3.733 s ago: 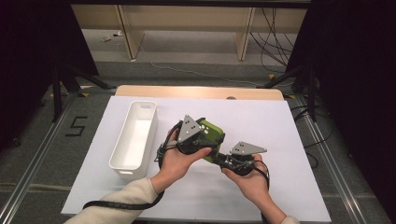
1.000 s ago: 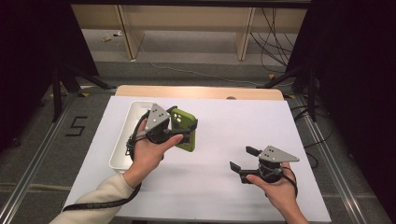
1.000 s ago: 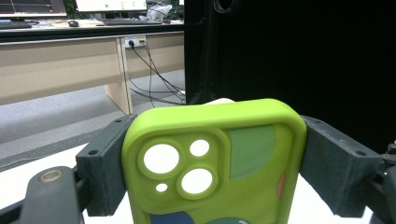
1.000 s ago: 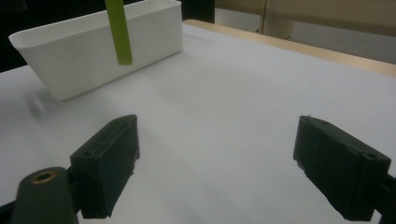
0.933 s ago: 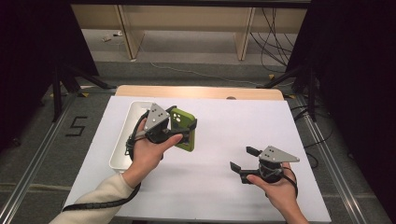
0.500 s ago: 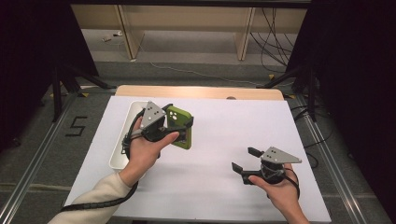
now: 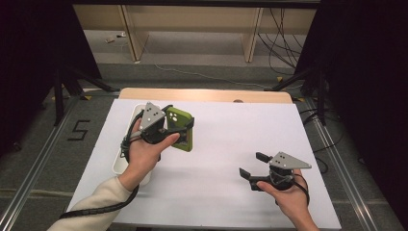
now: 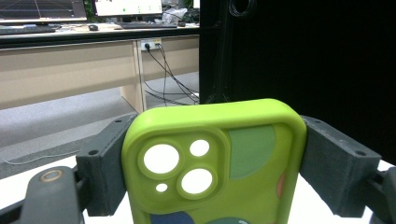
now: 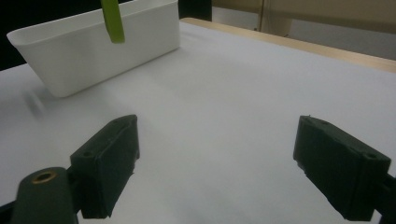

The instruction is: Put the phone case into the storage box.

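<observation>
A: The white rectangular table sheet is seen first, with a strip of bare wood left showing along its far edge. Wide bare room is left across its middle and right.

B: And at the left edge, the long white plastic bin is set lengthwise, its near end close to the sheet's left border. In the right gripper view its wall is seen well apart from the jaws.

A: The lime-green rubbery phone case is held up in the air, just beside the bin's far right rim.

B: It is clamped across its width by the left gripper; both pads are pressed flat on its long edges, camera cut-outs facing the lens.

A: The right gripper is held low at the near right, jaws spread wide, nothing between them, bare sheet beneath.
</observation>
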A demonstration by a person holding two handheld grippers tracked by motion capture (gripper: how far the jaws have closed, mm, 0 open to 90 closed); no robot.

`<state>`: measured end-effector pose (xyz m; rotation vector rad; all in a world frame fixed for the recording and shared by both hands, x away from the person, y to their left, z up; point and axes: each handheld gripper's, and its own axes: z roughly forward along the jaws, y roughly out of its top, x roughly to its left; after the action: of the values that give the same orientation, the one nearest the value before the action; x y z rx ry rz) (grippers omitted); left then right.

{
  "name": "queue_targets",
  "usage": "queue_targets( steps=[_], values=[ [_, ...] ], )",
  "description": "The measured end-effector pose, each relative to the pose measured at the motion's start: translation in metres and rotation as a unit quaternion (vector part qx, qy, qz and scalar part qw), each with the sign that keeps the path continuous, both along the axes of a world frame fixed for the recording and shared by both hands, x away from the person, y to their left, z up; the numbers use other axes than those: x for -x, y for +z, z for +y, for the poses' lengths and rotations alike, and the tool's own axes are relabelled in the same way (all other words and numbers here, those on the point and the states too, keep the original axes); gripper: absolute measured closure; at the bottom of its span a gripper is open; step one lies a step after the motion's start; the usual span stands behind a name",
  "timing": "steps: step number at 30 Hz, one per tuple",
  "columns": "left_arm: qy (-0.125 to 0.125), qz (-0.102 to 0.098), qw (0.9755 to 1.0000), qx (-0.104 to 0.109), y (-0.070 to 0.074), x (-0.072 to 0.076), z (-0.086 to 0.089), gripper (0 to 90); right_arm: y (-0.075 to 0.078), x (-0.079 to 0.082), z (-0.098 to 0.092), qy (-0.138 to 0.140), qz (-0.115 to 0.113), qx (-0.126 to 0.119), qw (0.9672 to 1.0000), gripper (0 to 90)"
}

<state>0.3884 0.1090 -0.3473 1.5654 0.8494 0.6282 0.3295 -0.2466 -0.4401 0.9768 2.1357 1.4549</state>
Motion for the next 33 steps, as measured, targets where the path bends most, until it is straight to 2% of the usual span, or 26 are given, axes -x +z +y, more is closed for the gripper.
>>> queue_targets(
  steps=[33],
  values=[
    [0.016,0.002,0.9999,0.003,0.008,-0.008,0.017,17.6,-0.001,0.0,-0.001,-0.002,0.003,-0.003,1.0,15.6]
  ],
)
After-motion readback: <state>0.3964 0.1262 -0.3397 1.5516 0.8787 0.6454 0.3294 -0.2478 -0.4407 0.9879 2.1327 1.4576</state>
